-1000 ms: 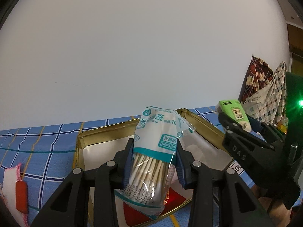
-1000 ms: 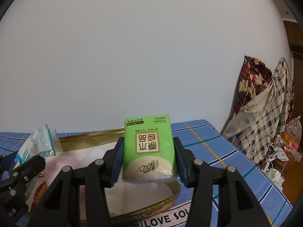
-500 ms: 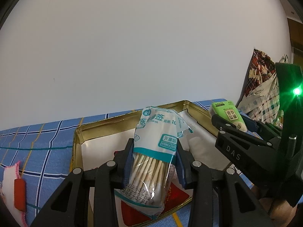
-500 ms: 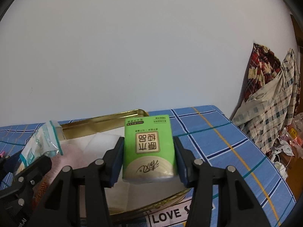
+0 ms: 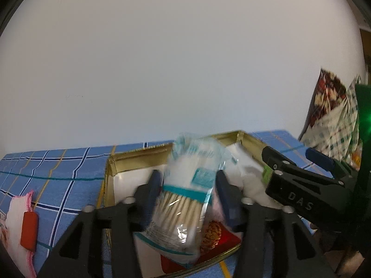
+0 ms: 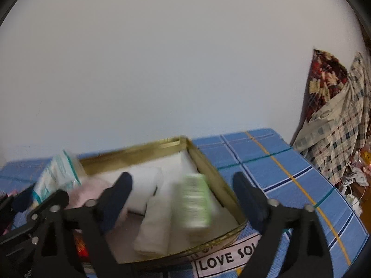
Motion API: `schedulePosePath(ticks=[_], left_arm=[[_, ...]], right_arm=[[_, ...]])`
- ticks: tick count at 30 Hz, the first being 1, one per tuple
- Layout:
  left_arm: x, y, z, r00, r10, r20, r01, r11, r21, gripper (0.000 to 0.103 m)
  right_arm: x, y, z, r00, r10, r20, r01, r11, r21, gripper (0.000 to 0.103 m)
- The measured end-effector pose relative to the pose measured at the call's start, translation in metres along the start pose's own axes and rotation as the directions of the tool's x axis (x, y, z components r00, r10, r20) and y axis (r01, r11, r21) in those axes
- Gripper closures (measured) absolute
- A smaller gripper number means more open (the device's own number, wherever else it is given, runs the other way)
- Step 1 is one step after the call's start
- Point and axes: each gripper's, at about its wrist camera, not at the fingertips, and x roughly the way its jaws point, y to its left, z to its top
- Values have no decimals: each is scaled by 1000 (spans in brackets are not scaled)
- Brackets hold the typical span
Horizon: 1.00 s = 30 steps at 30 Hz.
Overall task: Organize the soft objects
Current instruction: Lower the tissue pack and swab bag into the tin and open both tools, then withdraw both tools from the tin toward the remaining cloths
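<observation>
A clear bag of cotton swabs (image 5: 185,199) stands blurred and tilted between the pads of my left gripper (image 5: 187,180). Its jaws are opening and a thin gap shows on each side of the bag. The bag hangs over the near end of a gold tin (image 5: 139,155). My right gripper (image 6: 183,178) is over the same tin (image 6: 139,149), its jaws opening wide. A green tissue pack (image 6: 194,203) is loose below them, blurred, against folded white towels (image 6: 148,185) in the tin. Each gripper shows at the edge of the other's view.
A white cloth with a pink edge and red tag (image 5: 20,222) lies left of the tin on the blue checked tablecloth (image 6: 278,173). A "LOVE SO" printed strip (image 6: 222,257) lies before the tin. Plaid fabric (image 6: 336,127) is heaped beyond the right edge.
Both pairs of jaws have spread. The green pack has left the right pads and dropped into the tin. The swab bag has tilted and slipped lower between the left pads.
</observation>
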Motion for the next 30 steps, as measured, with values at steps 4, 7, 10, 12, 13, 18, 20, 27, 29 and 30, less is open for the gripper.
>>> schedulePosePath(ticks=[4, 7, 10, 12, 13, 18, 20, 27, 29, 30], left_arm=[[-11, 1, 3, 997, 51, 63, -51, 999, -6, 22], [-10, 5, 2, 996, 69, 49, -68, 998, -18, 21], [-8, 10, -1, 996, 87, 30, -86, 996, -28, 21], [-10, 14, -3, 993, 109, 34, -108, 994, -30, 21], [-12, 16, -3, 992, 121, 40, -120, 992, -28, 21], [-18, 28, -10, 987, 155, 39, -154, 987, -48, 21], [-20, 34, -13, 986, 167, 31, -165, 985, -55, 21], [-36, 46, -24, 970, 238, 50, -235, 970, -61, 21], [-39, 50, -27, 966, 253, 51, -250, 967, -55, 21], [-40, 52, -28, 964, 261, 52, -259, 965, -53, 21]], right_arm=[[-9, -3, 3, 998, -20, 56, 19, 1000, 20, 4], [-6, -6, 5, 999, -5, 52, 3, 999, 48, 4], [-8, -9, 5, 998, 20, 61, -24, 997, 67, 4], [-11, -9, 5, 997, 21, 79, -27, 997, 67, 4], [-13, -9, 5, 996, 21, 91, -27, 997, 66, 4], [-21, -7, 3, 988, -20, 153, 10, 998, 63, 4], [-26, -4, 1, 982, -36, 183, 26, 998, 55, 4], [-49, 2, -4, 953, -93, 288, 68, 993, 95, 4], [-53, 3, -5, 948, -105, 302, 77, 992, 105, 4], [-54, 4, -5, 946, -111, 305, 84, 991, 101, 4]])
